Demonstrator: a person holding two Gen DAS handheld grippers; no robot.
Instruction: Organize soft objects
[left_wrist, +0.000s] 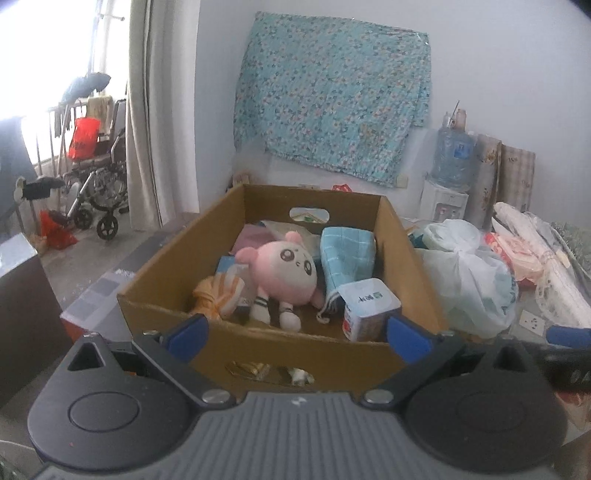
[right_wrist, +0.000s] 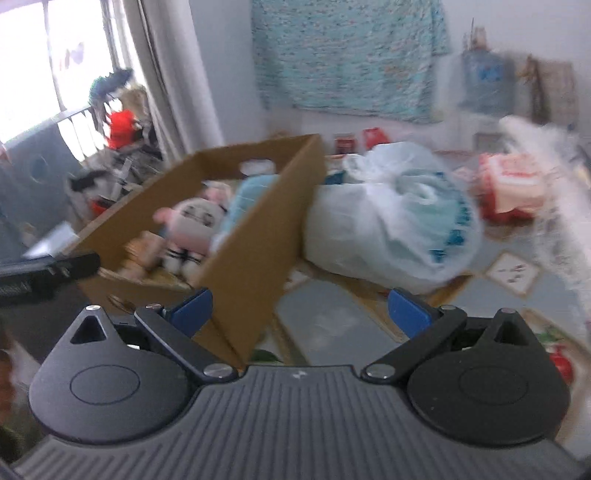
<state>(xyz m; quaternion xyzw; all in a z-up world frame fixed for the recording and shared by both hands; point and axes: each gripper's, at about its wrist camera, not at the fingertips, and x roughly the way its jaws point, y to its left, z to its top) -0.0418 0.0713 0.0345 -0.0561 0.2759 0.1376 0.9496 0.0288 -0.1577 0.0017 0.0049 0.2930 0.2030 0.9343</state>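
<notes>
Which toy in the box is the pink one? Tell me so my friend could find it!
Look for the open cardboard box on the table, left of the tied white plastic bag. In its middle lies the pink plush toy, between an orange soft toy and a folded blue checked cloth. It alone has a round head with big dark eyes and striped legs.

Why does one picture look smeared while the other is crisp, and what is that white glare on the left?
Right wrist view: motion blur smears the brown cardboard box and white plastic bag. Left wrist view: sharp, the pink round plush toy reads clearly. Both: the bright window blows out to white, and the fisheye lens bends edges.
</notes>
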